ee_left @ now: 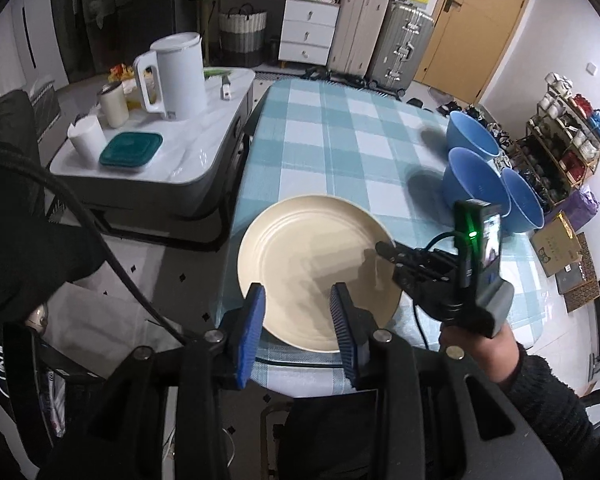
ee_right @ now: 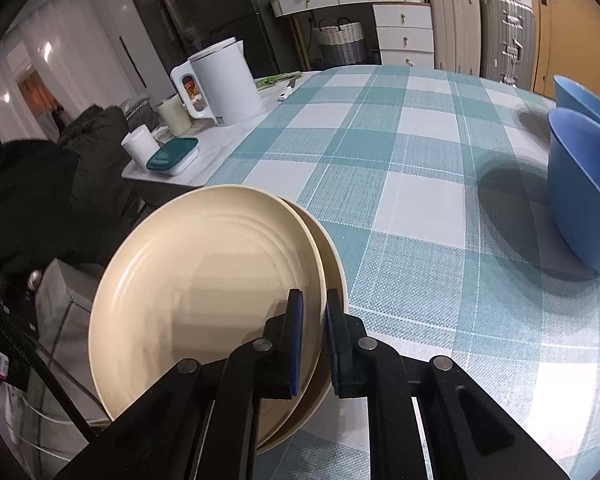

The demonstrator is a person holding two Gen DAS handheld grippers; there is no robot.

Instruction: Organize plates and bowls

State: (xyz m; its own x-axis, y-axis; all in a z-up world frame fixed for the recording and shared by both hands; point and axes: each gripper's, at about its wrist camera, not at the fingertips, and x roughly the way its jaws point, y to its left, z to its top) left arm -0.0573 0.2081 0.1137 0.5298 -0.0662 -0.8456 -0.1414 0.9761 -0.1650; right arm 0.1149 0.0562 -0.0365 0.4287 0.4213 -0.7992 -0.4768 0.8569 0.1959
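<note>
Right gripper [ee_right: 314,336] pinching the rim of the upper cream plate [ee_right: 204,280], second plate [ee_right: 334,256] beneath on the checked tablecloth [ee_right: 400,200], left gripper [ee_left: 298,320] spread, empty above them, three blue bowls [ee_left: 476,180] well apart

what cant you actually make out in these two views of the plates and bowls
- Plate count: the right wrist view shows two cream plates overlapping; the top one and the right gripper hide any beneath. The left wrist view shows one surface.
- Third blue bowl: absent from the right wrist view, whose right edge also cuts off the other bowls.
- Left gripper: not in the right wrist view.
- Bowl contents: the tilted insides are only partly visible.
</note>
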